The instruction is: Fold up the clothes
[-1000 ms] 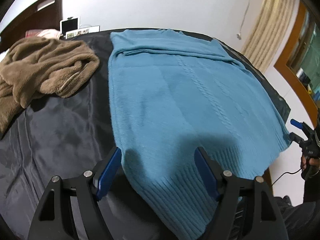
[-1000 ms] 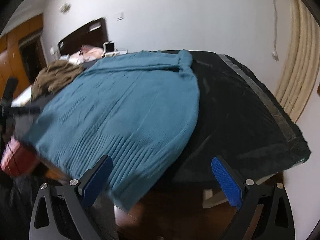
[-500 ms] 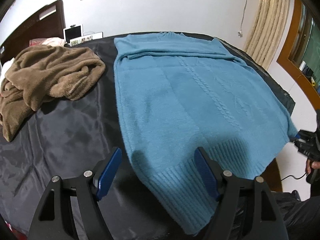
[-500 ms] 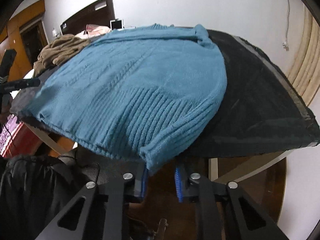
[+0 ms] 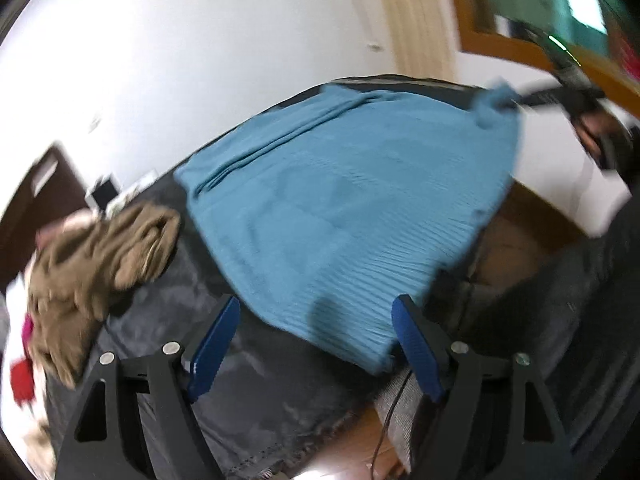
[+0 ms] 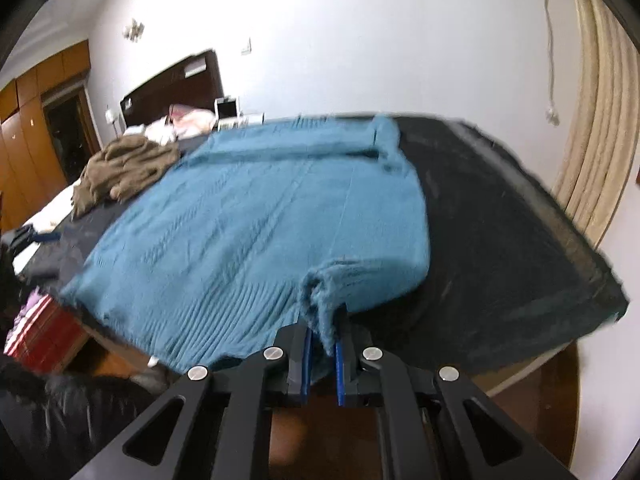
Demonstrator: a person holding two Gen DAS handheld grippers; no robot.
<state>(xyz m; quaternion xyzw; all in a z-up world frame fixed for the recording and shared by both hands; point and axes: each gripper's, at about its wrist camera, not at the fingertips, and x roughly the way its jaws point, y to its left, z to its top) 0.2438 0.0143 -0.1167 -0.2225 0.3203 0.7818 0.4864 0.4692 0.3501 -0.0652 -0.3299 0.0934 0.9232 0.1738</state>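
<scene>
A black-covered tabletop (image 6: 500, 216) carries two garments. The larger, a teal sweater (image 6: 256, 220), lies spread flat with its ribbed hem hanging over the near edge. The smaller, a crumpled brown fleece (image 6: 124, 168), sits heaped just beside it. The left wrist view is motion-blurred, so fine detail there is hard to make out. The right hand-held gripper (image 6: 322, 354) has its blue pads pressed tight on a bunched hem corner. The left hand-held gripper (image 5: 316, 344) hangs spread wide above the hem's other corner, holding nothing.
</scene>
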